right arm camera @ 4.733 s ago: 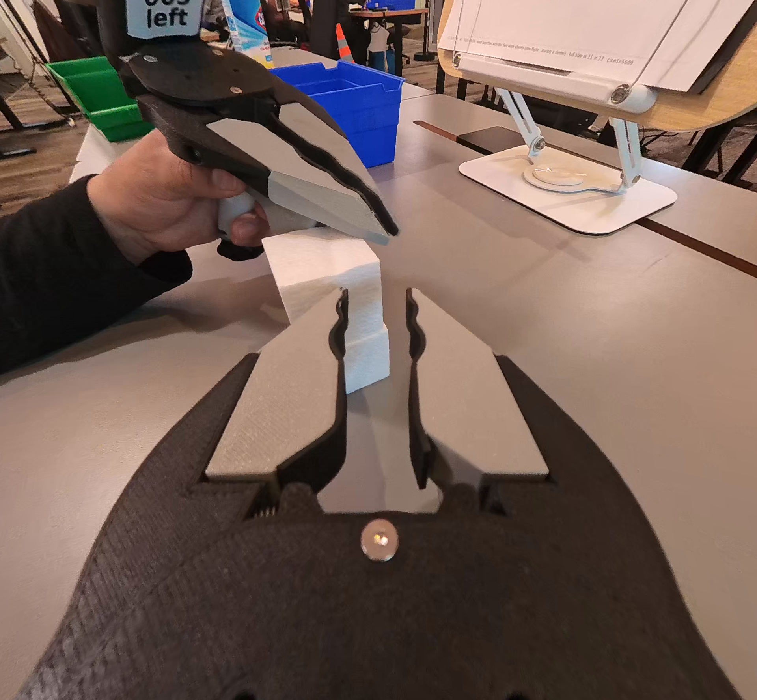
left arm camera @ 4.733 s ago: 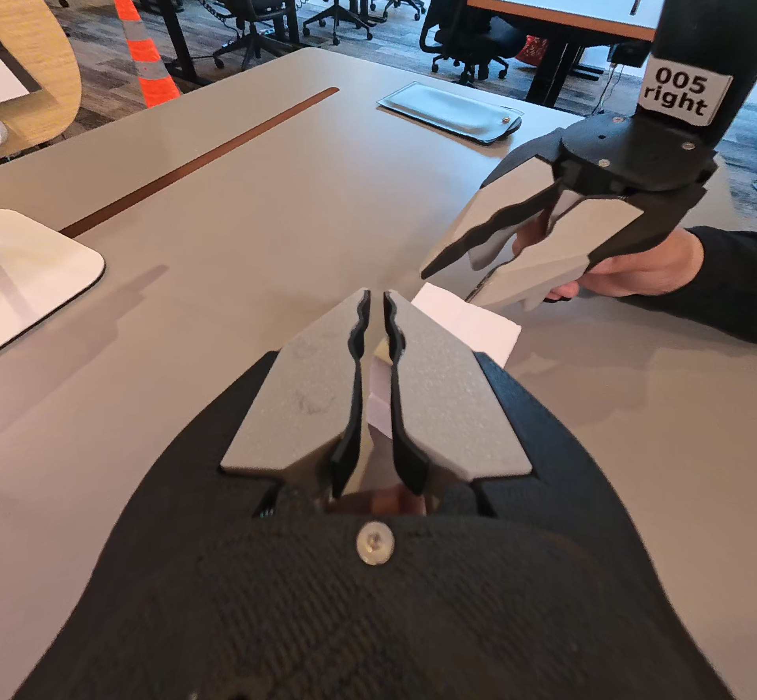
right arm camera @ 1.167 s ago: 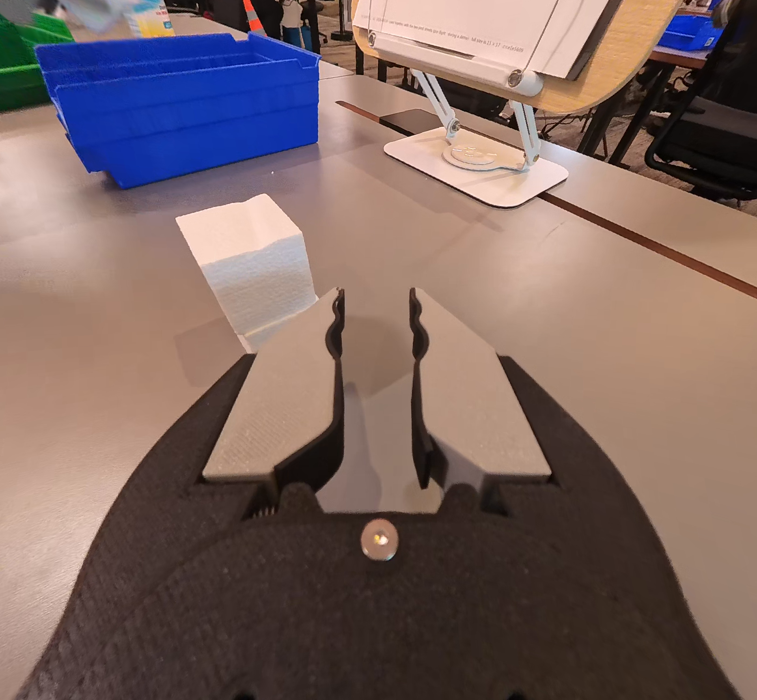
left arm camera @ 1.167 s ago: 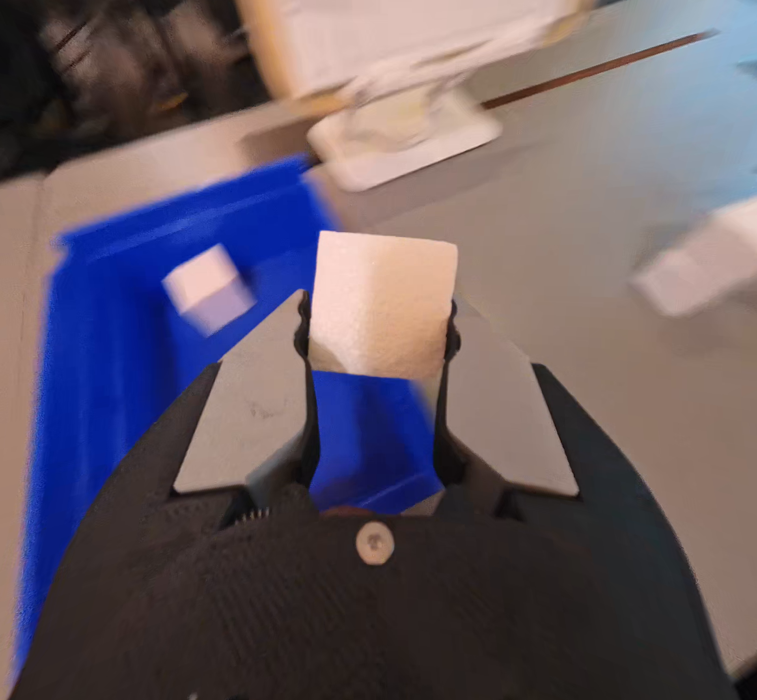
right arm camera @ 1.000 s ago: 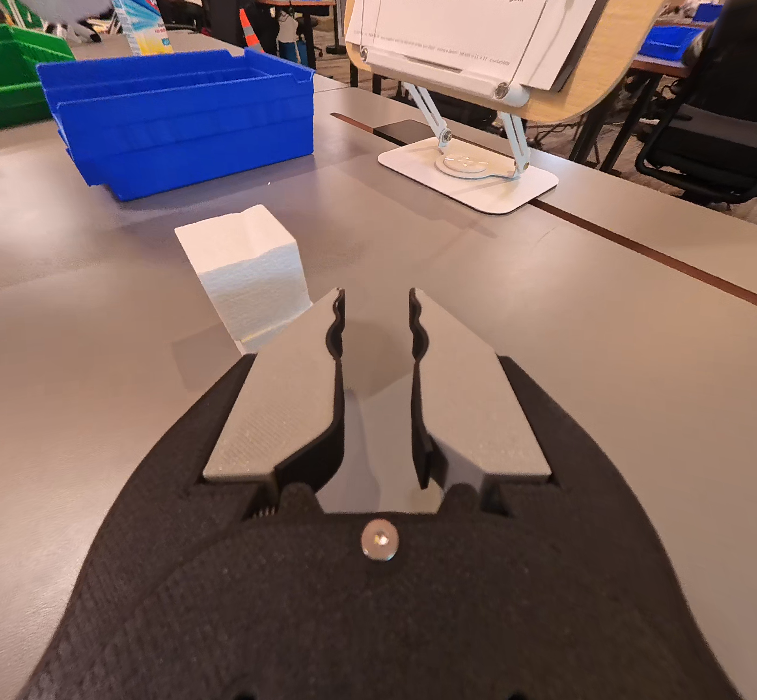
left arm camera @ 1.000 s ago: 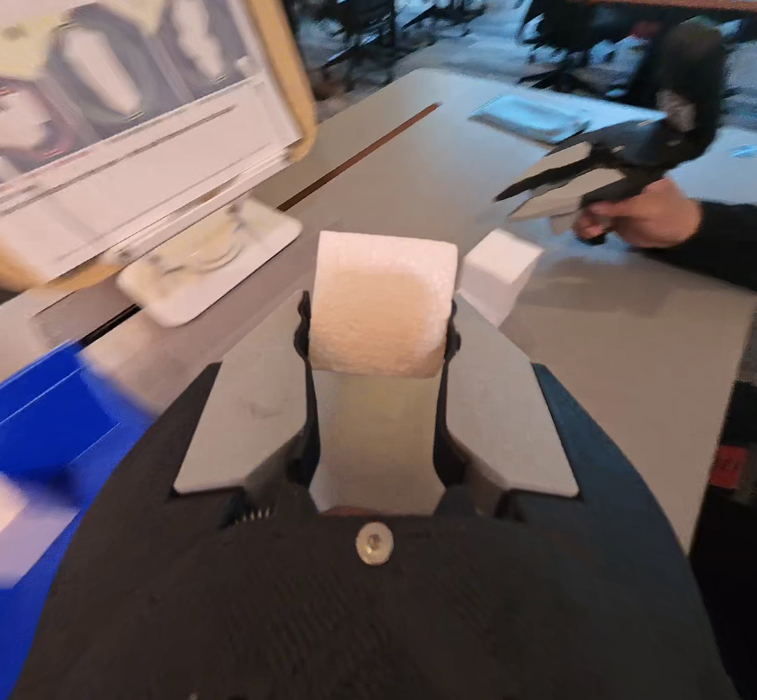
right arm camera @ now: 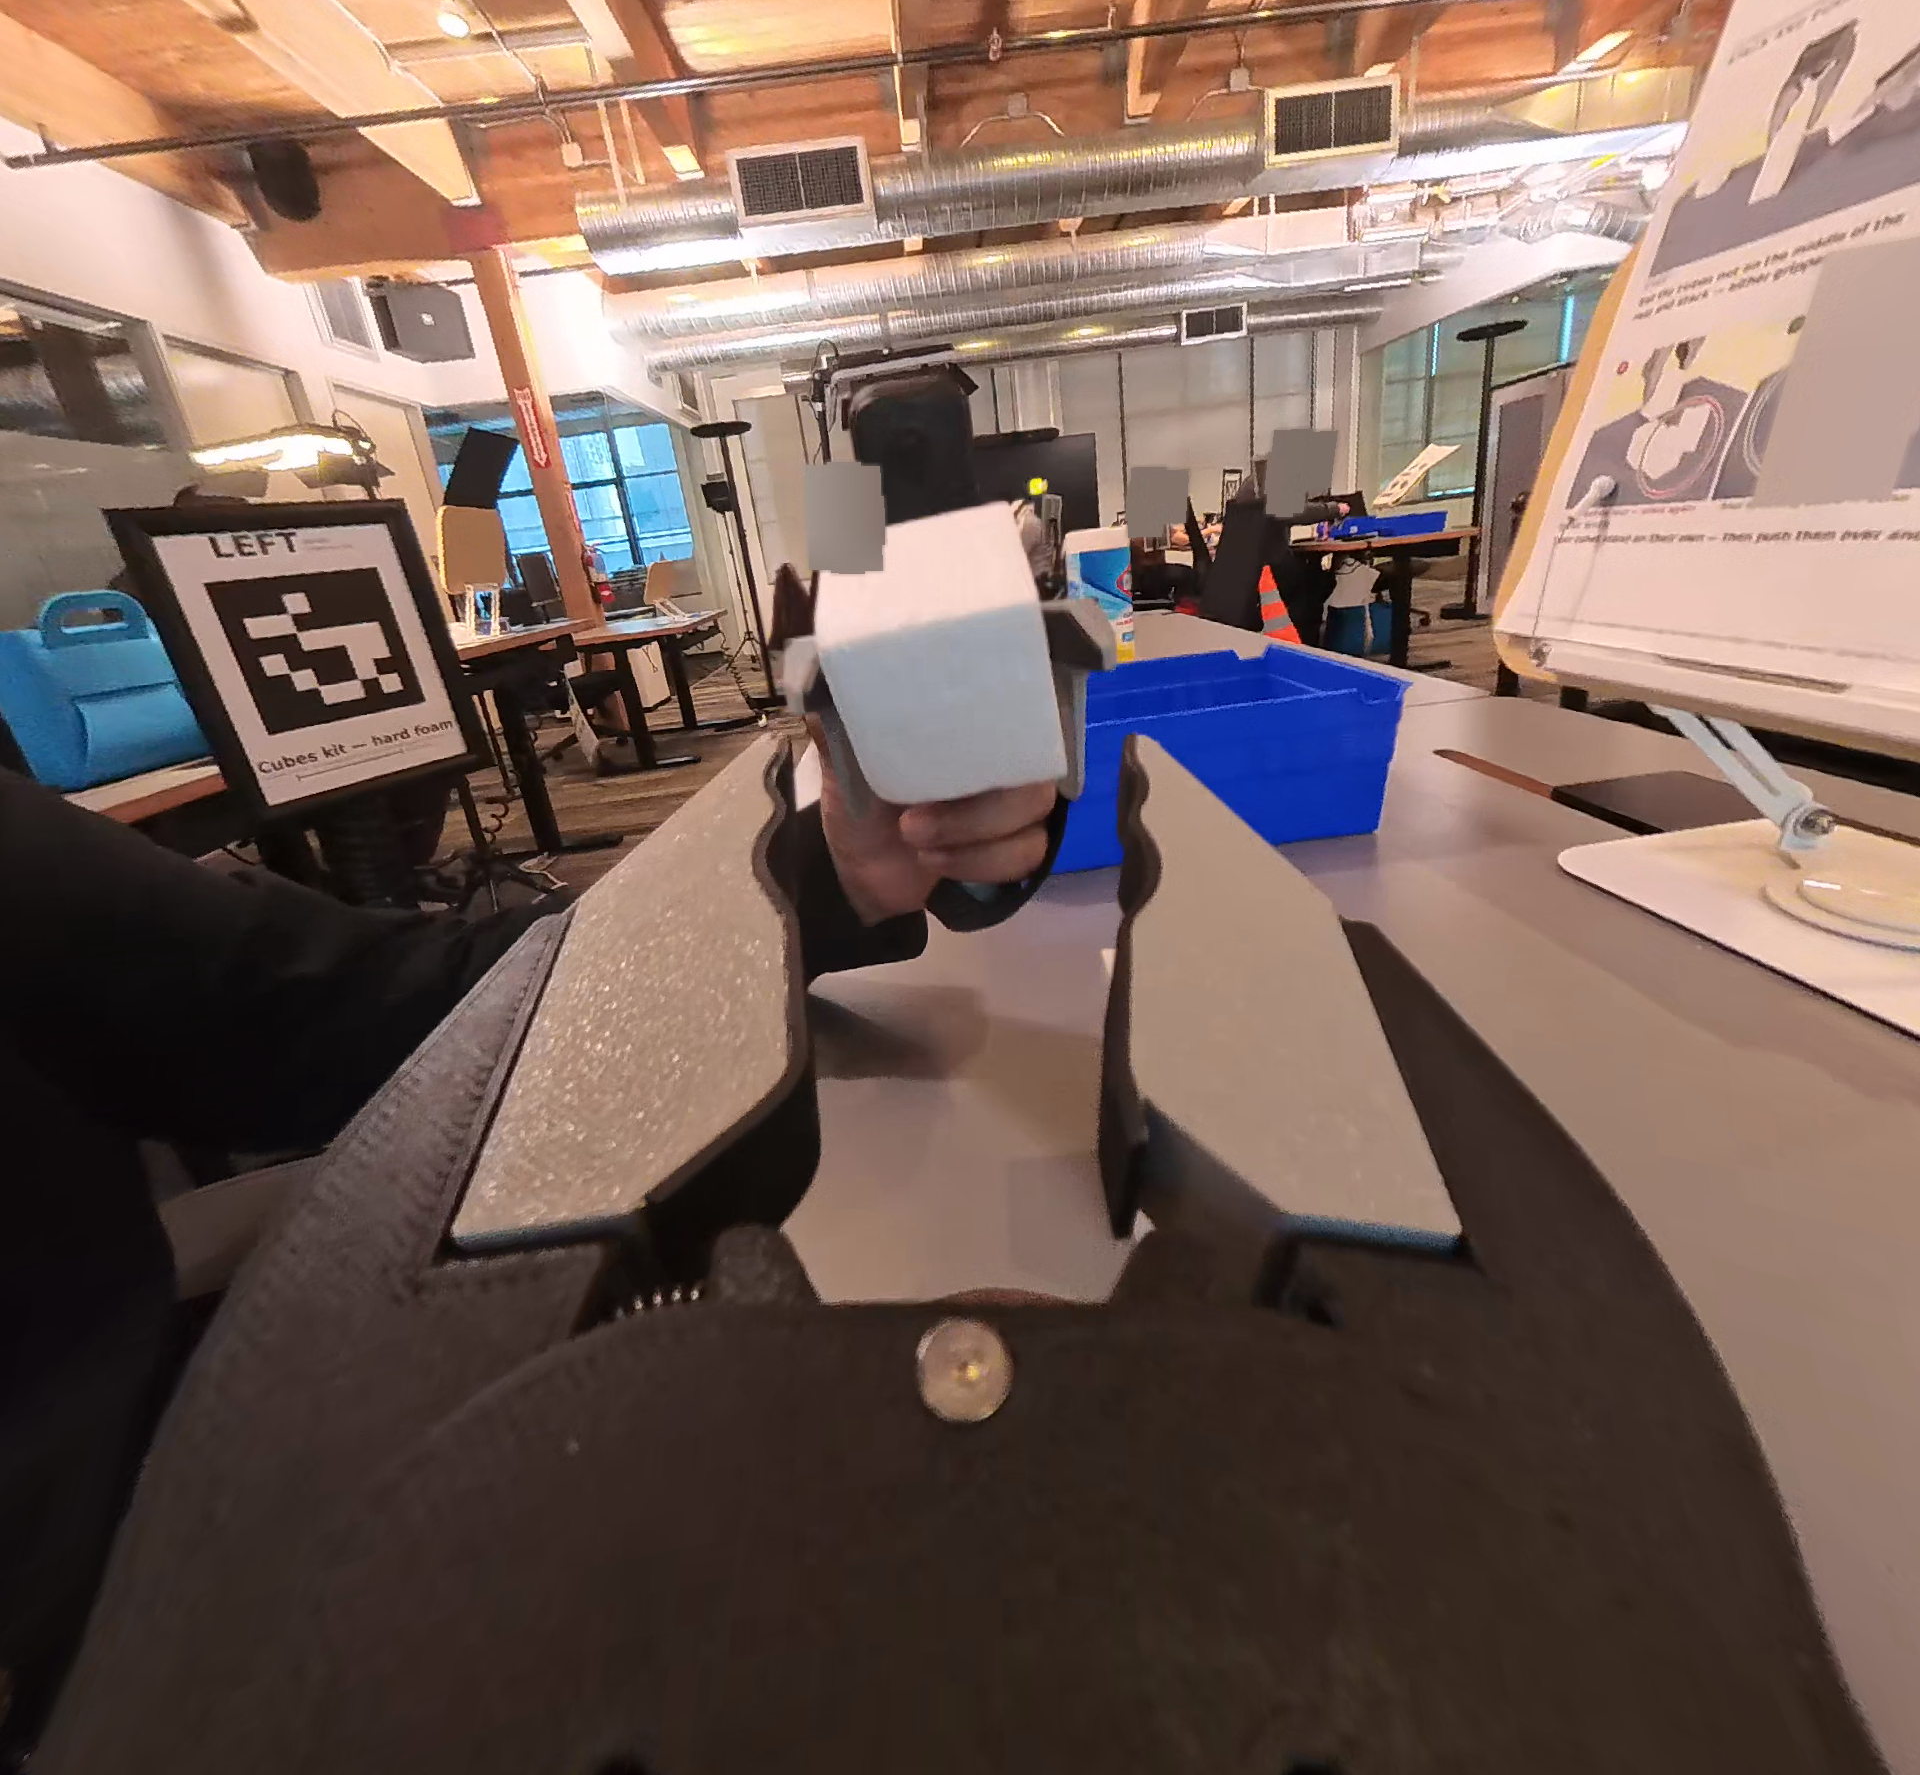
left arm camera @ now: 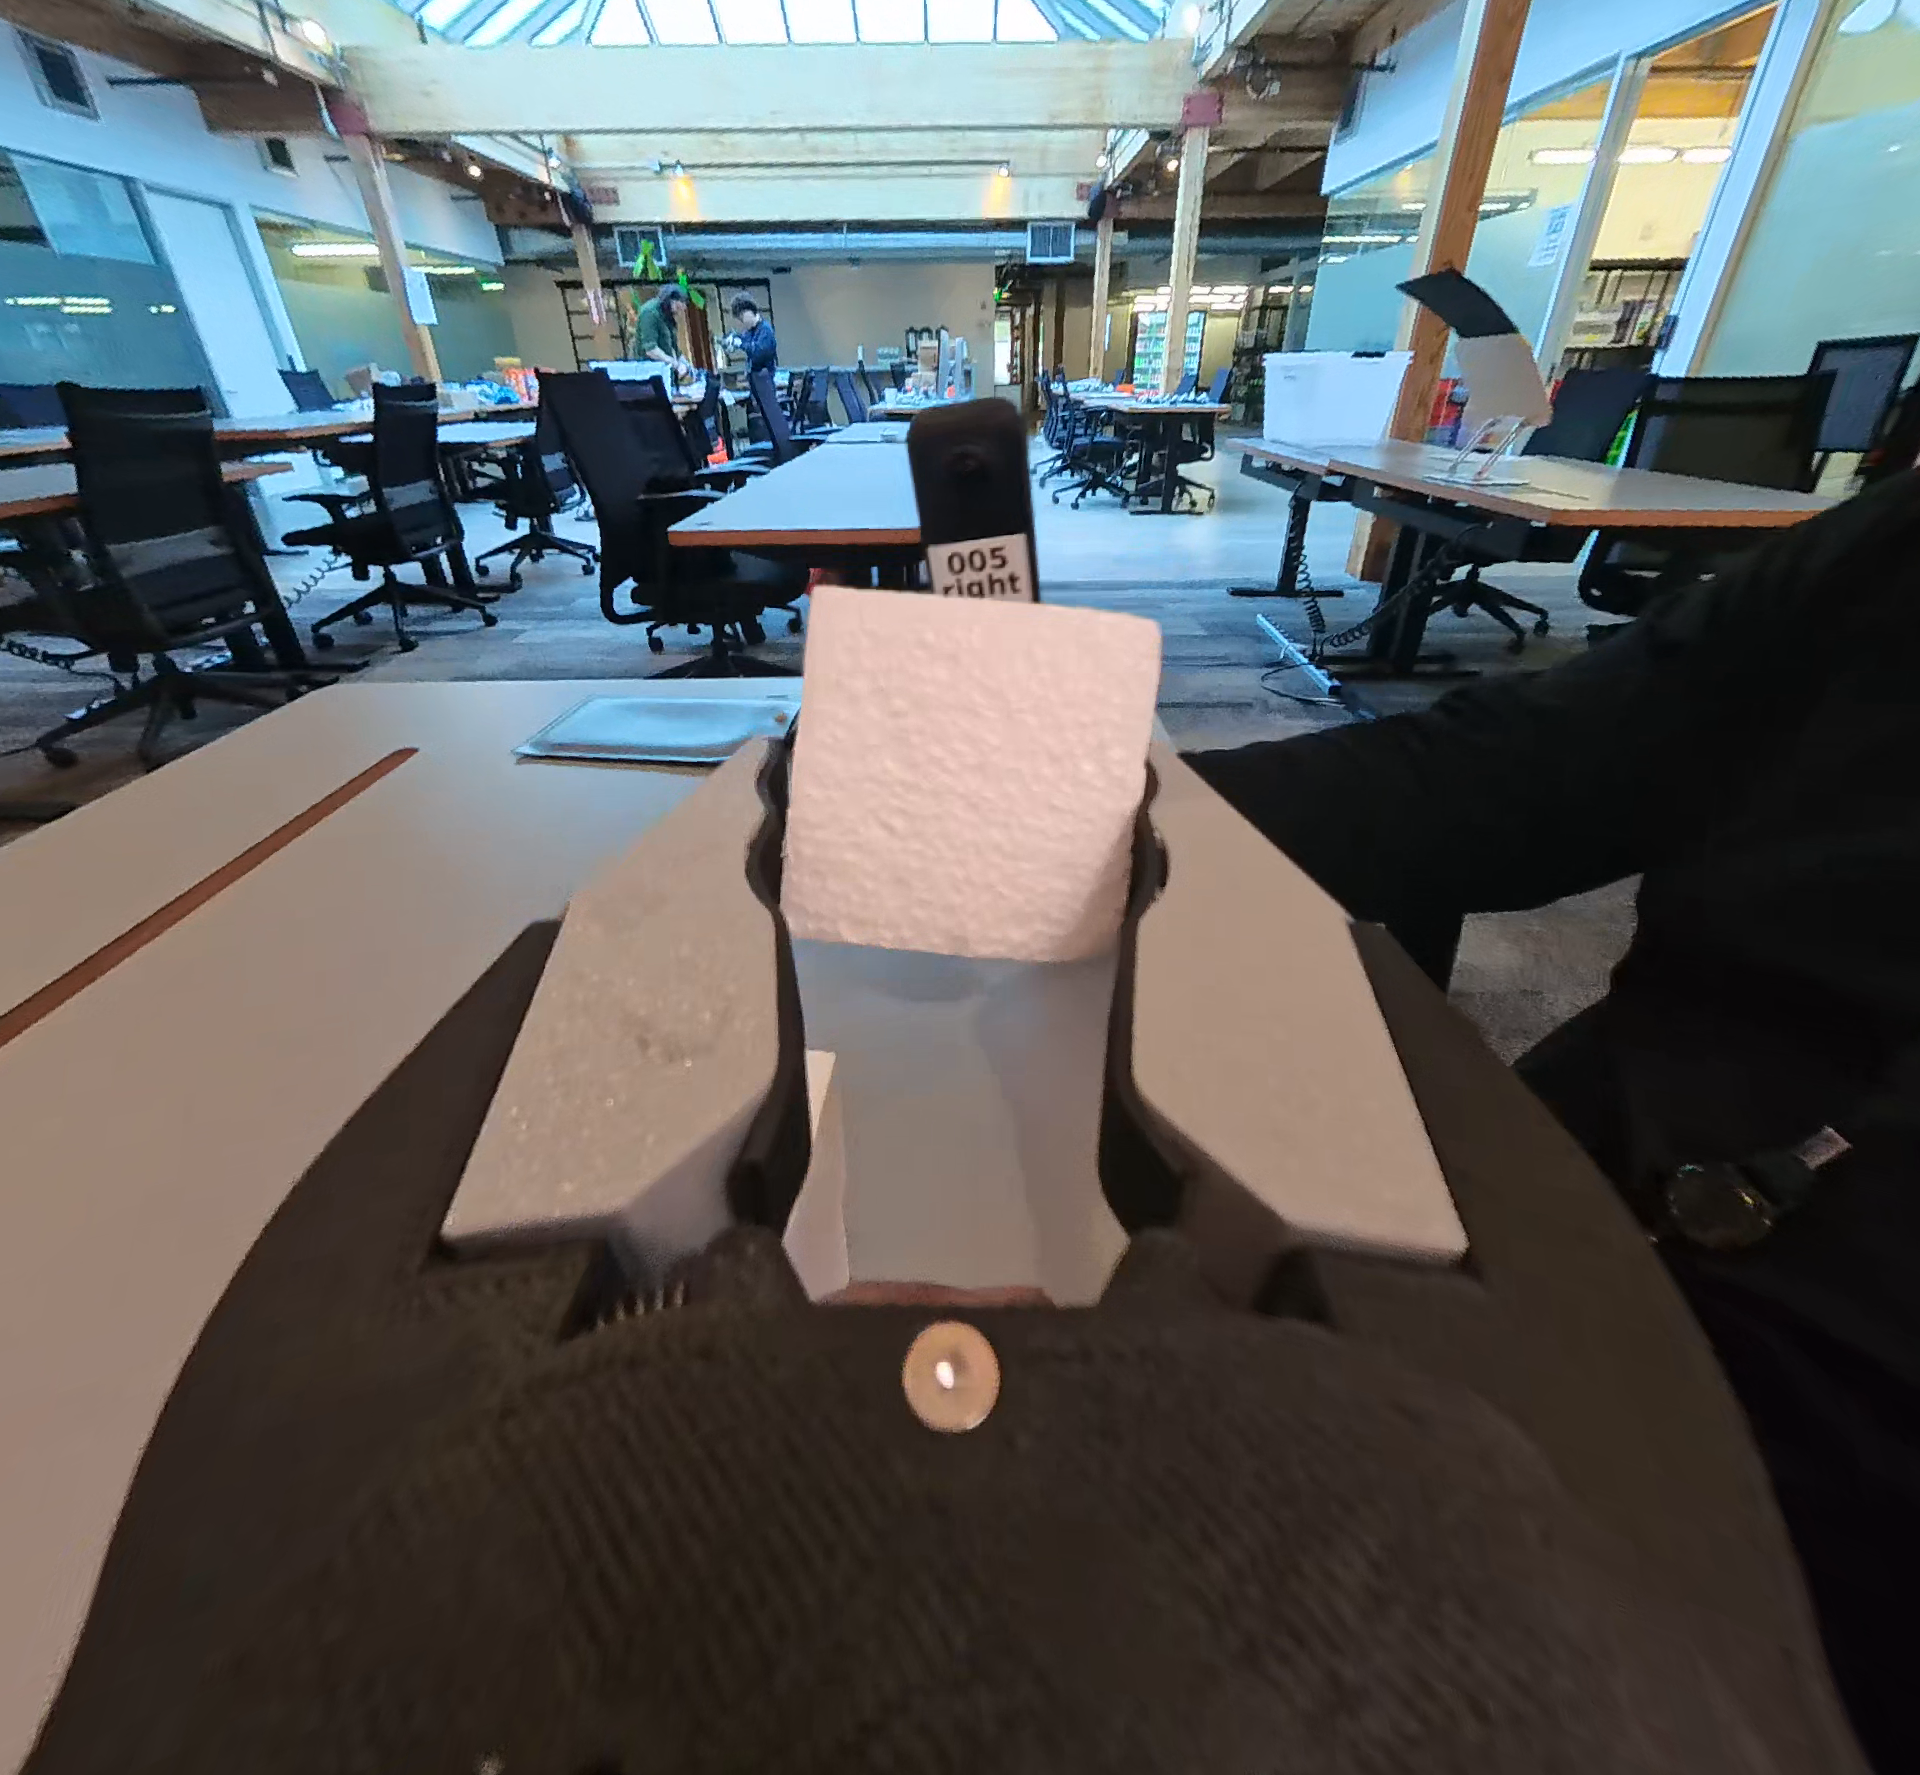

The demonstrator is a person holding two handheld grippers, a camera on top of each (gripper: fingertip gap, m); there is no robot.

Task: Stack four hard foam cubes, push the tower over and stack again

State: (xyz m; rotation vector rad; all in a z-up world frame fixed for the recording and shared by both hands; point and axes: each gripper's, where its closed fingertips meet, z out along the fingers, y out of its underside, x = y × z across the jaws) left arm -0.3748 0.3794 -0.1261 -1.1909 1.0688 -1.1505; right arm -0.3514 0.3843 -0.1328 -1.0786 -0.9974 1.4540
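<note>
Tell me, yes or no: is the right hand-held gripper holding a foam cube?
No; the right hand-held gripper is open with nothing between its fingers.

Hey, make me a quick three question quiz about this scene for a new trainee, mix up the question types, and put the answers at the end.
1. True or false: the left gripper is shut on a white foam cube.
2. The right gripper is: A) holding a cube, B) open and empty, C) resting inside the bin.
3. Fill in: the bin on the grey table is coloured ____.

Key: 1 true; 2 B; 3 blue.
</note>
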